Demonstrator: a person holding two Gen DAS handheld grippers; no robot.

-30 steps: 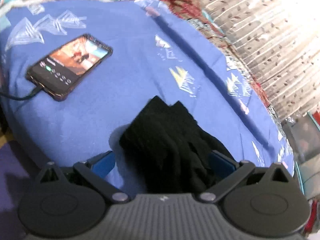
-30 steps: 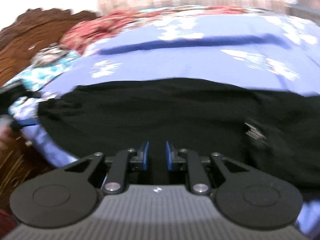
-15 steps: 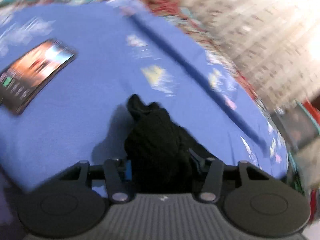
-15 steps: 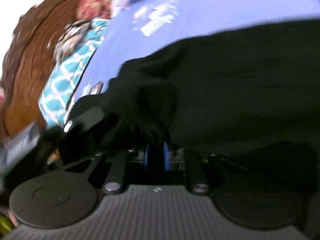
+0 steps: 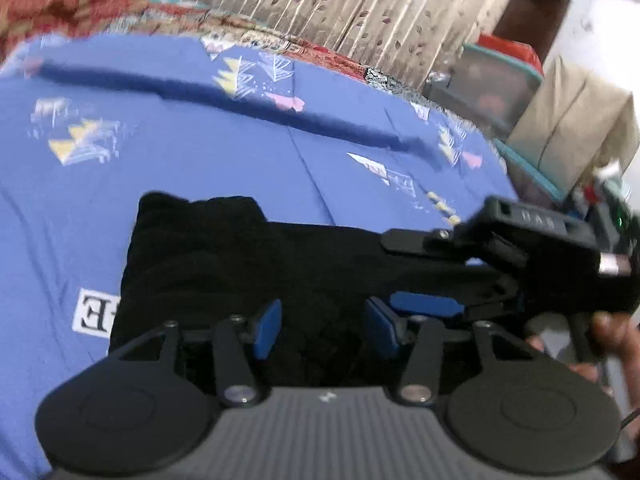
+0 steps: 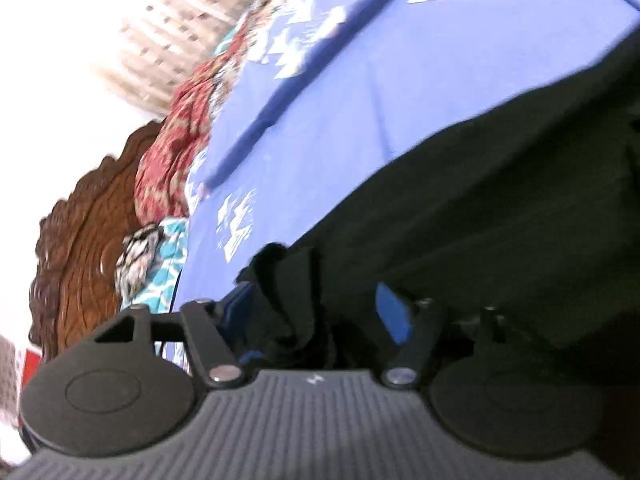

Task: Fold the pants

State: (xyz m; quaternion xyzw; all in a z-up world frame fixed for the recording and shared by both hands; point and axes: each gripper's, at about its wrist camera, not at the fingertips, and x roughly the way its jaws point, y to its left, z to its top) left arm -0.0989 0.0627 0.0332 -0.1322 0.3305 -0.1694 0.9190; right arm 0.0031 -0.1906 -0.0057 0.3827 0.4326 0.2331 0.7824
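While the black pants [image 5: 248, 264] lie on the blue bed sheet [image 5: 200, 140], the left gripper [image 5: 322, 330] clamps their cloth (bunched); the right gripper [image 6: 316, 304] has just been opening around a fold.

Black pants [image 5: 248, 256]; blue bedsheet [image 5: 192, 136] with white-yellow-pink triangle prints; red patterned blanket [image 6: 172, 152]; blue gripper pads [image 5: 267, 330].

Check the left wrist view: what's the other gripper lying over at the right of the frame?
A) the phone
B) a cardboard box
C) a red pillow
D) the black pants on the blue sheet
D: in the left wrist view the right gripper reaches in from the right over the black pants, which lie on the blue sheet.
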